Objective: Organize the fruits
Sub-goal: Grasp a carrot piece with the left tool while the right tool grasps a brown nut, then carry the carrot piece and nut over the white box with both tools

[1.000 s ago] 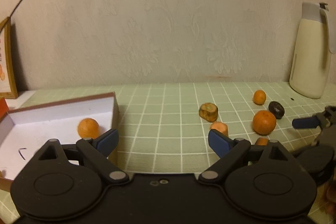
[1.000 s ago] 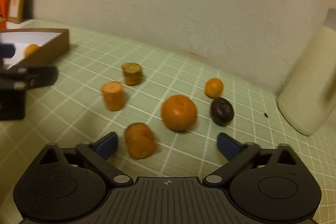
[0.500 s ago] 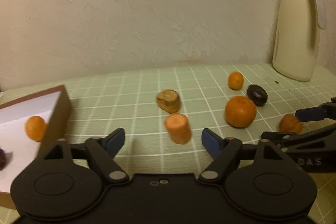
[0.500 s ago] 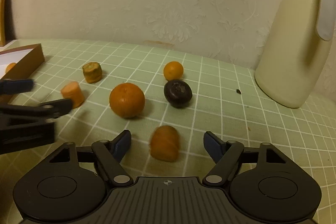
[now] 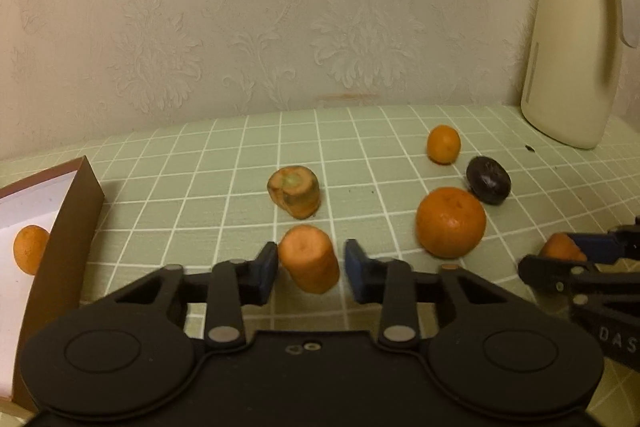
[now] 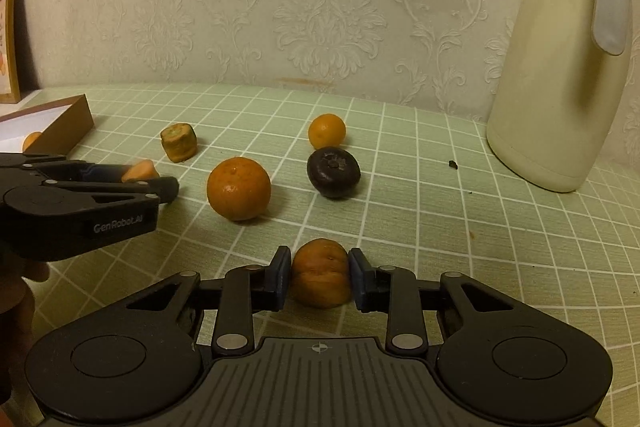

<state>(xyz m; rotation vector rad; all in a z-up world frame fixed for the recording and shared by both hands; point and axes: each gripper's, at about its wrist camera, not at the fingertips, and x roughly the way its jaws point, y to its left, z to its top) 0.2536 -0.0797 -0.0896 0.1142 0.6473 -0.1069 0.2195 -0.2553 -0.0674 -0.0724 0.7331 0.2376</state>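
My left gripper has its pads close around an orange carrot chunk on the green checked cloth, with a small gap on the right side. My right gripper is shut on another carrot piece. Loose on the cloth are a brownish carrot end, a large tangerine, a small tangerine and a dark plum. A brown box with a white inside holds a small orange at the left.
A cream thermos jug stands at the back right by the wallpapered wall. A framed picture leans at the far left. The left gripper's body shows at the left of the right wrist view.
Both grippers moved forward and narrowed their fingers around a carrot piece each. The left one swung right, away from the box.
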